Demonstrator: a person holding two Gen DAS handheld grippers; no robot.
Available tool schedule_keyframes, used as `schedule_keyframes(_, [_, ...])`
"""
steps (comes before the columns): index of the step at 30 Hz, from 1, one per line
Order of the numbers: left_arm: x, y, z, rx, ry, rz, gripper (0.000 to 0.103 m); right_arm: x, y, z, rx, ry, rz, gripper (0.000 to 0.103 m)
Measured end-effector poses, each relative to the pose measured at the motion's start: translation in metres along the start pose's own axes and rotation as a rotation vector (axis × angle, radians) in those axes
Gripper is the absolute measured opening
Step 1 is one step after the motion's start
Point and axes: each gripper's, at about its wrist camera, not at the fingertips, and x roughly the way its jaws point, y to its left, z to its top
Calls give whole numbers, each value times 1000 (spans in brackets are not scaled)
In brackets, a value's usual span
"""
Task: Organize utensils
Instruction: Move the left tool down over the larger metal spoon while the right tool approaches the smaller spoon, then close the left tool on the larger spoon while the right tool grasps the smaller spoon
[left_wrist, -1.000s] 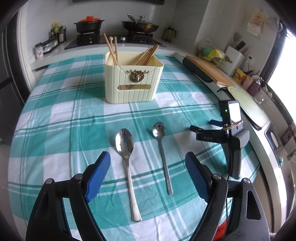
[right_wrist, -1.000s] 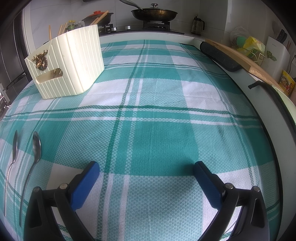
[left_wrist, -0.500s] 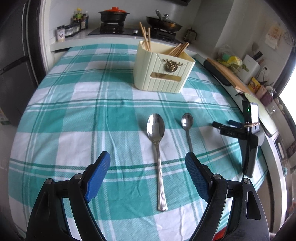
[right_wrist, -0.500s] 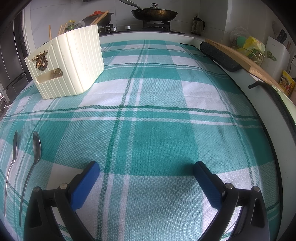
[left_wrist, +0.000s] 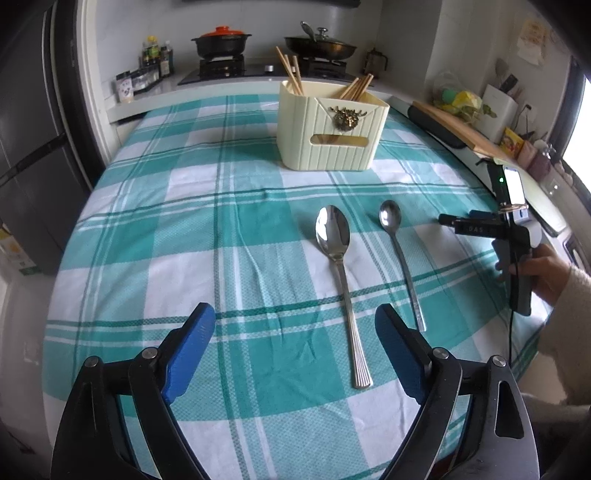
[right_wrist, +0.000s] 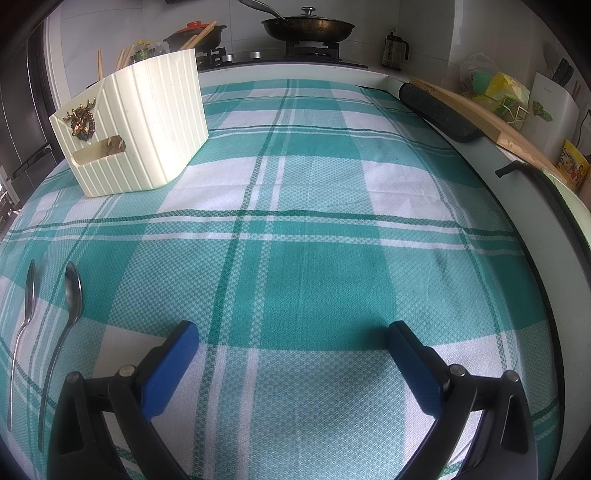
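Checked teal-and-white cloth (left_wrist: 192, 236) covers the table in a kitchen, with a stove and pans on the counter behind. Over it the left gripper (left_wrist: 293, 332) has its blue-padded jaws wide and opening further, with nothing between the pads; only cloth shows in the gap. Just ahead of its right pad lies the large spoon (left_wrist: 338, 273), bowl away and ribbed handle toward the camera. Beside it to the right, lying roughly parallel, is the small spoon (left_wrist: 399, 258). Farther back stands the cream utensil holder (left_wrist: 330, 133), already carrying chopsticks (left_wrist: 291, 74).

Off to the right, the right gripper (right_wrist: 291, 347) hangs over bare cloth with its jaws spread and empty, well apart from both spoons.

The step in hand looks like the approach to the first spoon, nothing yet gripped. The next move likely calls for sliding the left gripper rightward to straddle the large spoon's thin handle, lowering until the pads nearly meet the cloth, then closing squarely so the flat metal does not slip.
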Motion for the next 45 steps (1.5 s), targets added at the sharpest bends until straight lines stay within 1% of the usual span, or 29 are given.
schedule_keyframes(4, [13,1,6,5,16,-18,89,2,2,1,-6,2,-1,103])
schedule_keyframes(7, [22,3,9,-21,24,-54,89,0,4,2,-1,15,-21,103])
schedule_keyframes(9, [29,3,10,-35,34,-73,90,-11,11,-4,47,24,-68,103])
schedule_keyframes(10, [34,1,9,-33,43,-76,90,-20,18,-8,55,18,-65,103])
schedule_keyframes(15, [57,-10,2,-6,86,-73,90,-68,93,-24,-56,-50,40,103])
schedule_keyframes(17, [62,-11,1,-4,96,-70,90,-75,115,-28,-52,-59,54,103])
schedule_keyframes(19, [62,-9,1,2,90,-52,90,-73,134,-34,-48,-43,80,103])
schedule_keyframes(20, [61,-7,1,4,84,-40,90,-67,144,-36,-80,-25,83,103])
schedule_keyframes(23, [57,3,-4,-15,83,-29,90,-51,166,-44,-177,10,18,102])
schedule_keyframes(26, [54,14,-8,-44,84,-23,90,-48,162,-48,-169,13,-4,102])
schedule_keyframes(29, [51,19,-10,-60,81,-25,90,-52,148,-49,-149,18,-75,102])
schedule_keyframes(31, [53,17,-9,-59,82,-34,90,-54,137,-50,-133,28,-83,102])
schedule_keyframes(33, [58,12,-5,-49,85,-45,90,-57,132,-51,-117,26,-64,102])
schedule_keyframes(35, [65,4,2,-30,87,-63,90,-60,131,-51,-114,6,-44,102])
schedule_keyframes(37, [74,-4,11,-11,84,-75,90,-61,133,-51,-108,-19,1,102])
schedule_keyframes(39, [87,-11,21,-3,75,-75,90,-55,136,-49,-109,-23,22,102])
schedule_keyframes(41, [100,-17,31,0,70,-65,90,-49,136,-47,-106,-9,32,98])
schedule_keyframes(42, [106,-20,35,0,68,-58,90,-47,134,-47,-95,-2,46,94])
schedule_keyframes(45, [128,-28,41,1,88,-37,90,-48,129,-48,-81,-4,54,93])
